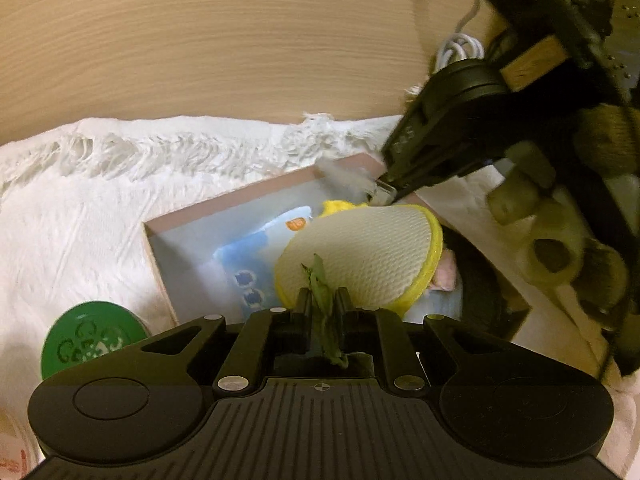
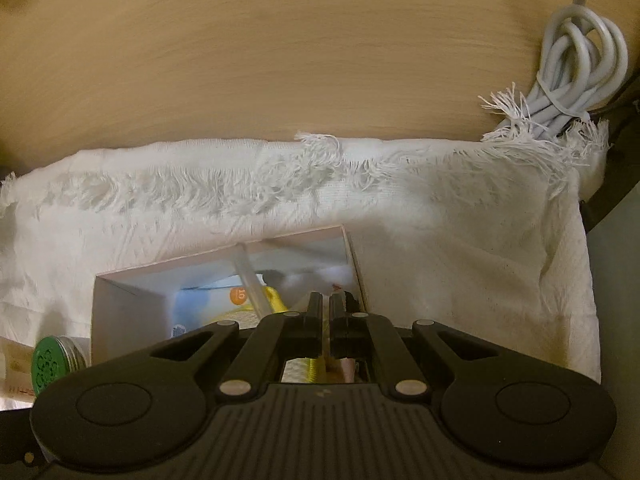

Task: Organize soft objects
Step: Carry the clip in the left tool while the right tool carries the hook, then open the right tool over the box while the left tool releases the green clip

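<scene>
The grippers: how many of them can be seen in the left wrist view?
2. The left gripper is at the bottom centre, shut on a green strip. The right gripper reaches in from the upper right to the box's far corner.

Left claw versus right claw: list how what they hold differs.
The left claw pinches a thin green strip; the right claw is closed on something pale that I cannot identify. The left claw hangs above the yellow-rimmed mesh pad; the right claw reaches into the box. Both are shut.
</scene>
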A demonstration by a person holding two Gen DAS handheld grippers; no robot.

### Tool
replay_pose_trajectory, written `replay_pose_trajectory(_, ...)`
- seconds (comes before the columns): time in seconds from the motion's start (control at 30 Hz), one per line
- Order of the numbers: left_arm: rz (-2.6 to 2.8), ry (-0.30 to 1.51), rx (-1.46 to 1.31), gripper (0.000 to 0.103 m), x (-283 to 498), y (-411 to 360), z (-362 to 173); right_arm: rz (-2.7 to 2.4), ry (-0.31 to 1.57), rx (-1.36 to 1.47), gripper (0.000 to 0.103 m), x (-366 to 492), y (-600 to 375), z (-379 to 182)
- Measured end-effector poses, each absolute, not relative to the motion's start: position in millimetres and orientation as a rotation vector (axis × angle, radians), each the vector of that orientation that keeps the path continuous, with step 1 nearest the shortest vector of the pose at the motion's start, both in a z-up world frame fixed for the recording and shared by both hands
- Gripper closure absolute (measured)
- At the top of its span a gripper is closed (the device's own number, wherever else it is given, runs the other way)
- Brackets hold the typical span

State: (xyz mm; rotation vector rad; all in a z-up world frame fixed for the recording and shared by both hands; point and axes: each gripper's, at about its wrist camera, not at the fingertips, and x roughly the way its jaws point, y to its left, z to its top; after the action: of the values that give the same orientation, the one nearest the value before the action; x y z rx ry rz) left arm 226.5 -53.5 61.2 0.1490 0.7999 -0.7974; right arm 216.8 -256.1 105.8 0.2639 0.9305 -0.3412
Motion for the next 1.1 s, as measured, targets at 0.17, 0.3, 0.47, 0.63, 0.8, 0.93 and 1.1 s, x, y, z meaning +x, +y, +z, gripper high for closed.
replay_pose_trajectory(0.17,-0.751,0.816,0.134,0.088,232,-44,60,-0.288,0.903,0.294,0.099,212,-249,112)
replay_pose_trajectory(0.3,-0.760,0.840,0.100,0.088,232,-39,68,-0.265,0.901,0.289,0.098,210,-242,115)
replay_pose_trajectory(0.47,-0.821,0.764,0.116,0.084,214,-37,83,-0.251,0.893,0.289,0.084,199,-239,117)
replay_pose_trajectory(0.63,-0.844,0.781,0.153,0.084,205,-44,81,-0.270,0.873,0.296,0.072,181,-240,120)
replay_pose_trajectory(0.8,-0.808,0.860,0.142,0.082,209,-51,68,-0.309,0.839,0.299,0.072,162,-228,123)
replay_pose_trajectory(0.93,-0.815,0.875,0.165,0.080,217,-62,63,-0.342,0.843,0.296,0.072,158,-221,124)
replay_pose_trajectory(1.1,-0.834,0.875,0.117,0.072,224,-62,55,-0.394,0.890,0.306,0.072,176,-225,110)
